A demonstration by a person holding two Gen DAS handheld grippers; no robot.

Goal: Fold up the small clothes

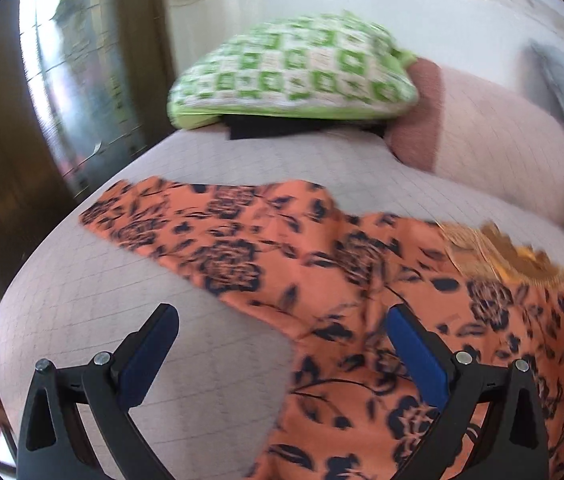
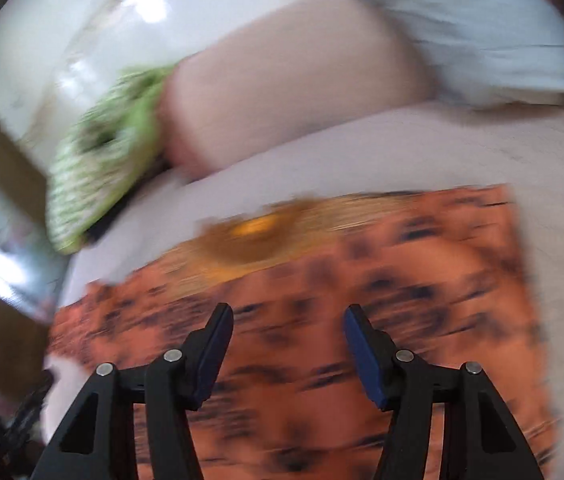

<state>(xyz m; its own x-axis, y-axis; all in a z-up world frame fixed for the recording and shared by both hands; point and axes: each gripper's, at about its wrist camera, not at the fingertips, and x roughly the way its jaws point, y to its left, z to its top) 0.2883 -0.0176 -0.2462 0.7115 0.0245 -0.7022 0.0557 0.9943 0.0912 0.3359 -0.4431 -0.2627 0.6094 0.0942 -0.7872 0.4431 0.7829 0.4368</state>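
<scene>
An orange garment [image 1: 321, 264] with a dark blue flower print and a gold embroidered neck [image 1: 497, 252] lies spread on the pale quilted bed cover [image 1: 130, 288]. In the left wrist view one sleeve stretches toward the bed's left side. My left gripper [image 1: 282, 316] is open wide just above the garment's lower left edge, its right finger [image 1: 413, 344] over the cloth and its left one over bare cover. The right wrist view is blurred by motion. There my right gripper [image 2: 286, 314] hangs open over the middle of the garment [image 2: 421, 280], below the gold neck [image 2: 258, 232], with nothing gripped.
A green-and-white checked pillow [image 1: 293, 68] lies at the head of the bed, on something dark. Beside it are a pink pillow [image 1: 497, 140] and a pale grey one [image 2: 481, 28]. Dark wooden furniture [image 1: 2, 160] and the bed's edge are to the left.
</scene>
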